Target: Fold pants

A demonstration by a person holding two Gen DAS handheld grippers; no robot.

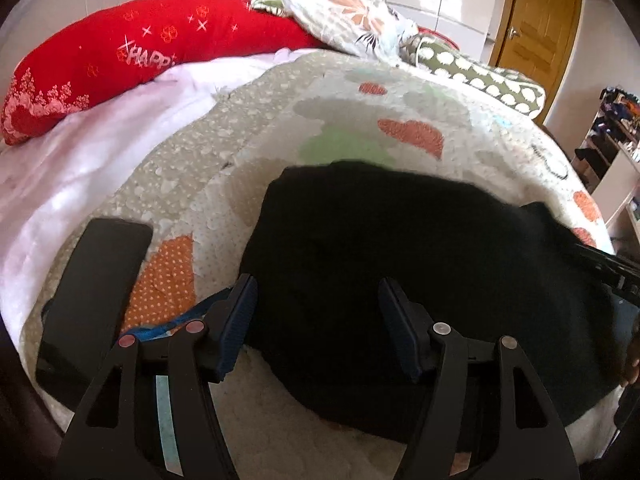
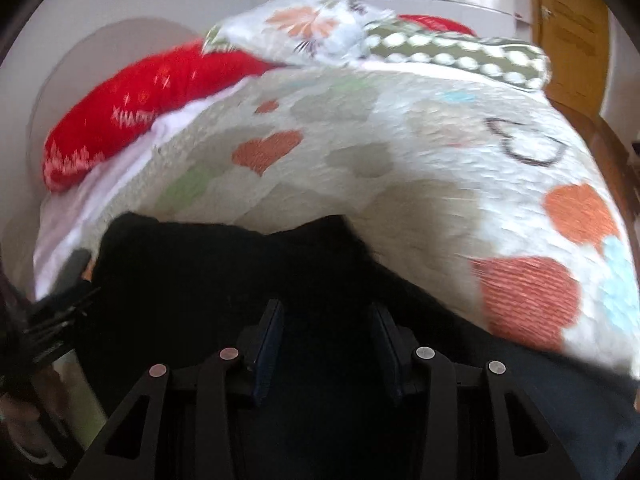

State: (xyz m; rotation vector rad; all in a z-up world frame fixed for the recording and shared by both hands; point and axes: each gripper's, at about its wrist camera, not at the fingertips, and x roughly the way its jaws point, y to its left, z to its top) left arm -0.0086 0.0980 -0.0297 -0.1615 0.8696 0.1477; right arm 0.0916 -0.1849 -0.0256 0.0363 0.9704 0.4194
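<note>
Black pants (image 1: 420, 272) lie in a folded heap on a bed quilt with hearts (image 1: 360, 120). My left gripper (image 1: 318, 300) is open, its blue-padded fingers standing just over the near left part of the pants, holding nothing. In the right wrist view, which is blurred by motion, the pants (image 2: 240, 272) fill the lower half. My right gripper (image 2: 326, 326) is open over the dark cloth, jaws apart with nothing between them. The right gripper's body shows at the right edge of the left wrist view (image 1: 608, 272).
A black phone (image 1: 92, 300) lies on the quilt left of the pants. A red pillow (image 1: 140, 52), a floral pillow (image 1: 340, 12) and a green dotted pillow (image 1: 492, 76) lie at the bed's head. A wooden door (image 1: 536, 28) stands at the far right, shelves (image 1: 616, 128) beside it.
</note>
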